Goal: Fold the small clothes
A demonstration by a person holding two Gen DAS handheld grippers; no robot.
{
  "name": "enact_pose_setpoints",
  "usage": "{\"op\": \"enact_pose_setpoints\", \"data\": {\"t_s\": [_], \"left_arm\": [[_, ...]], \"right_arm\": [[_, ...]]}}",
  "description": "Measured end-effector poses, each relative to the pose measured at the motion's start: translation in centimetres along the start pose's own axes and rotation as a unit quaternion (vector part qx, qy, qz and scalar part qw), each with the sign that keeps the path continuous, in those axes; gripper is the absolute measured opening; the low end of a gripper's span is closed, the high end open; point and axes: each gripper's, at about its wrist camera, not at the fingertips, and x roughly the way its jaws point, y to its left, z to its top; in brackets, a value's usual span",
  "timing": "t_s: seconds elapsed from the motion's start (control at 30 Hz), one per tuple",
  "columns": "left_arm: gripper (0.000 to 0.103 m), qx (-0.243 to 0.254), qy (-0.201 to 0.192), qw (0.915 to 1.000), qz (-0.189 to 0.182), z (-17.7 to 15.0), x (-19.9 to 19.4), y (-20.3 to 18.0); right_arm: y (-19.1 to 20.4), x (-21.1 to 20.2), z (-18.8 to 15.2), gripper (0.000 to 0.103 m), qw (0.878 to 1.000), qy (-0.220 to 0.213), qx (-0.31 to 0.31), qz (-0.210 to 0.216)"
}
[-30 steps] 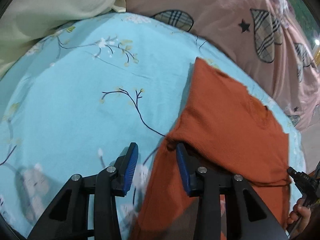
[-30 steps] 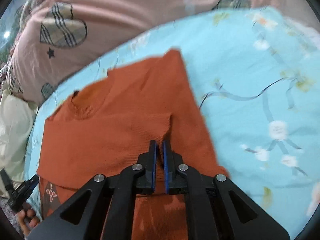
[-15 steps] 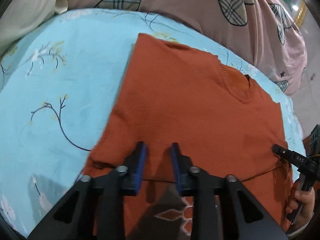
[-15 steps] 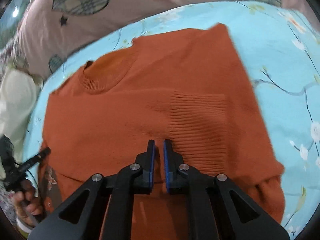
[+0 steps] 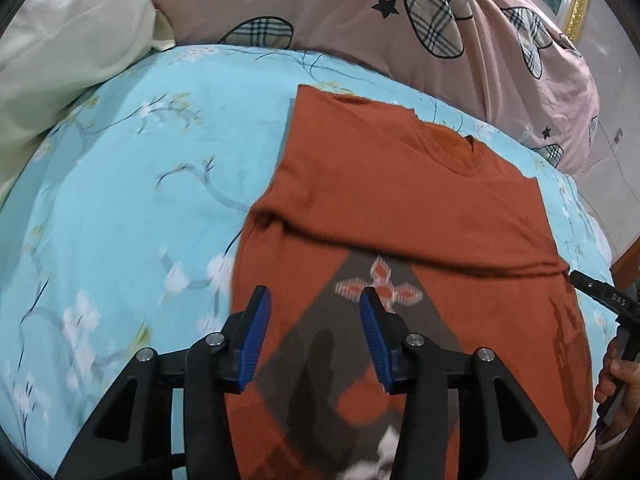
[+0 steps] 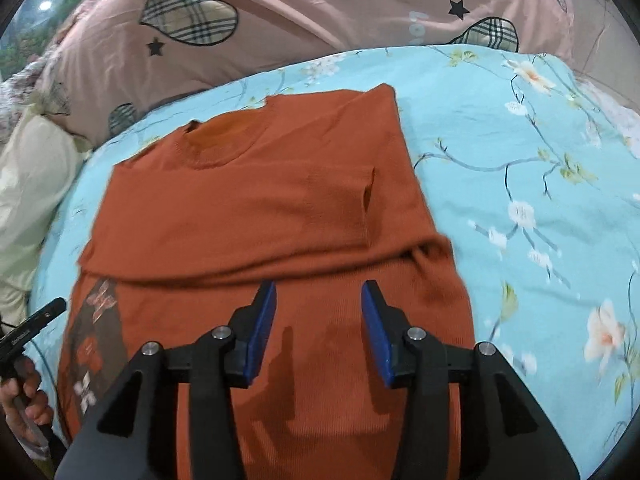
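Note:
An orange knit sweater (image 5: pixel 400 200) lies flat on the light blue floral bedsheet (image 5: pixel 140 200), collar at the far end. Both sleeves lie folded across its chest, making a fold edge across the middle. A brown patterned patch (image 5: pixel 360 312) shows below that edge. My left gripper (image 5: pixel 314 312) is open and empty above the sweater's lower left part. In the right wrist view the sweater (image 6: pixel 260 200) fills the centre, and my right gripper (image 6: pixel 318 308) is open and empty above its lower middle, just below the fold edge.
A pink quilt with plaid leaf patches (image 5: pixel 440 40) is bunched along the far side of the bed. A cream pillow (image 5: pixel 60 40) lies at the far left. The sheet (image 6: pixel 540 200) stretches to the right of the sweater. The other hand-held gripper shows at each view's edge (image 5: pixel 612 312).
Both grippers have opened and let go of the sleeves, which now lie folded across the sweater's chest. Both grippers have drawn back toward the hem.

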Motion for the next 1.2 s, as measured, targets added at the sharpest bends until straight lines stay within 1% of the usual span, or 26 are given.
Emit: {"op": "enact_pose_setpoints", "data": {"t_s": [0.1, 0.17, 0.27, 0.37, 0.4, 0.47, 0.57, 0.67, 0.73, 0.83, 0.93, 1.0, 1.07, 1.13, 1.2], "left_arm": [[0.054, 0.011, 0.007, 0.9999, 0.009, -1.7, -1.4, 0.4], [0.06, 0.016, 0.013, 0.9997, 0.009, -2.6, -1.8, 0.8], [0.06, 0.006, 0.03, 0.9995, 0.0, -4.1, -2.0, 2.1], [0.06, -0.008, 0.053, 0.9981, -0.03, -5.3, -1.6, 2.8], [0.06, -0.007, 0.06, 0.9972, -0.046, -6.1, -1.8, 2.8], [0.06, 0.006, 0.06, 0.9966, -0.057, -7.3, -2.4, 2.5], [0.06, 0.028, 0.064, 0.9938, -0.087, -9.9, -3.9, 2.0], [0.06, 0.042, 0.067, 0.9903, -0.114, -12.3, -5.7, 1.7], [0.06, 0.05, 0.075, 0.9867, -0.136, -13.8, -6.8, 1.6], [0.058, 0.06, 0.089, 0.981, -0.161, -15.9, -7.9, 1.4], [0.046, 0.073, 0.086, 0.9809, -0.158, -17.0, -8.4, 1.4], [0.043, 0.064, 0.089, 0.9804, -0.164, -17.0, -8.5, 1.8], [0.037, 0.049, 0.092, 0.979, -0.175, -16.6, -8.4, 2.4], [0.032, 0.046, 0.094, 0.9788, -0.176, -16.4, -8.1, 2.7], [0.03, 0.045, 0.092, 0.9787, -0.178, -16.4, -8.0, 2.9]], "right_arm": [[-1.4, -1.3, -1.7, 0.046, 1.0, 0.001, 0.013, 0.028], [-3.1, -1.9, -2.7, 0.046, 0.999, 0.003, 0.023, 0.026], [-6.3, -2.3, -4.1, 0.046, 0.998, 0.016, 0.055, 0.038], [-8.7, -2.5, -5.7, 0.046, 0.994, 0.029, 0.085, 0.065], [-9.1, -2.8, -6.3, 0.046, 0.993, 0.031, 0.091, 0.074], [-9.6, -3.5, -7.9, 0.046, 0.989, 0.039, 0.094, 0.104], [-9.4, -5.0, -10.5, 0.046, 0.984, 0.049, 0.078, 0.154], [-8.3, -7.1, -13.7, 0.046, 0.976, 0.064, 0.05, 0.204], [-7.4, -8.3, -15.6, 0.046, 0.972, 0.069, 0.03, 0.221], [-6.4, -9.9, -18.3, 0.046, 0.968, 0.067, 0.011, 0.24], [-6.2, -10.4, -19.4, 0.046, 0.965, 0.054, 0.011, 0.256], [-6.4, -10.3, -19.6, 0.046, 0.964, 0.048, 0.02, 0.262], [-6.6, -10.2, -19.7, 0.046, 0.962, 0.045, 0.029, 0.269], [-6.6, -10.3, -19.9, 0.046, 0.963, 0.042, 0.026, 0.267], [-6.5, -10.5, -20.2, 0.044, 0.964, 0.041, 0.021, 0.264]]}}
